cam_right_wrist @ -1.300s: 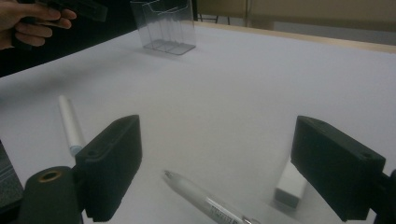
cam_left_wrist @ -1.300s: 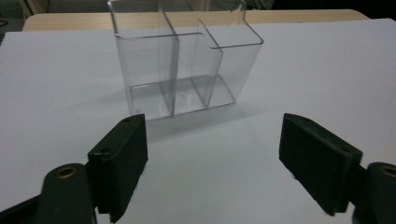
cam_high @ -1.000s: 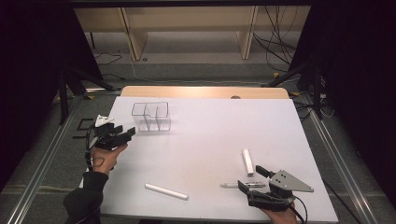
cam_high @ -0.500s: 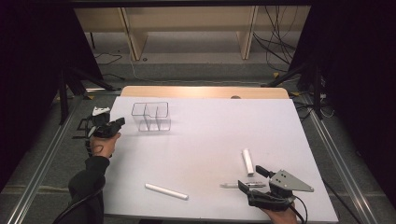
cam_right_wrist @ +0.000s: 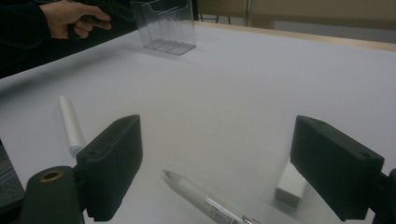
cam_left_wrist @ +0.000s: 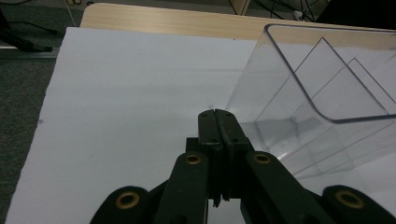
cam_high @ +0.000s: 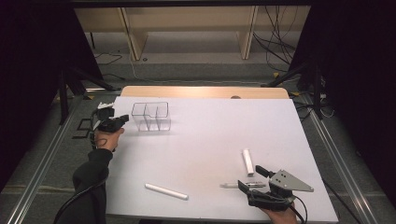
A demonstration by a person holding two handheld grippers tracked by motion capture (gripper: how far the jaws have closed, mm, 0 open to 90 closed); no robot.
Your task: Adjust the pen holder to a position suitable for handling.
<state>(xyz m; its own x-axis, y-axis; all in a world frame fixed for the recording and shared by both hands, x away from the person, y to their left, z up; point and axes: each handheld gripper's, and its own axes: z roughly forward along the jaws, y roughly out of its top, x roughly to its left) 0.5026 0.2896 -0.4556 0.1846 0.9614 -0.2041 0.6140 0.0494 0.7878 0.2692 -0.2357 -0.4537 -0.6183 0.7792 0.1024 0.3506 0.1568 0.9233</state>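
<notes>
A clear three-compartment box [cam_high: 151,115] stands at the table's far left. My left gripper [cam_high: 123,119] is just to its left, shut on nothing, with its tip close to the box wall. In the left gripper view the closed jaws of the left gripper [cam_left_wrist: 217,114] point at the box's [cam_left_wrist: 322,88] near corner; I cannot tell whether they touch it. My right gripper [cam_high: 251,177] is open near the front right edge, over a clear pen [cam_high: 233,185]. The right gripper view shows the pen [cam_right_wrist: 205,200] lying between the wide-apart jaws of the right gripper [cam_right_wrist: 224,163].
A white tube [cam_high: 248,161] lies just beyond the right gripper, and its end [cam_right_wrist: 292,186] sits by the right jaw. A longer white marker [cam_high: 166,191] lies at front centre, also seen as the marker [cam_right_wrist: 70,123]. A wooden strip [cam_high: 205,91] runs along the table's far edge.
My left gripper has moved away from the left edge, forward and right, up to the clear box. The right gripper and the loose items have stayed put.
</notes>
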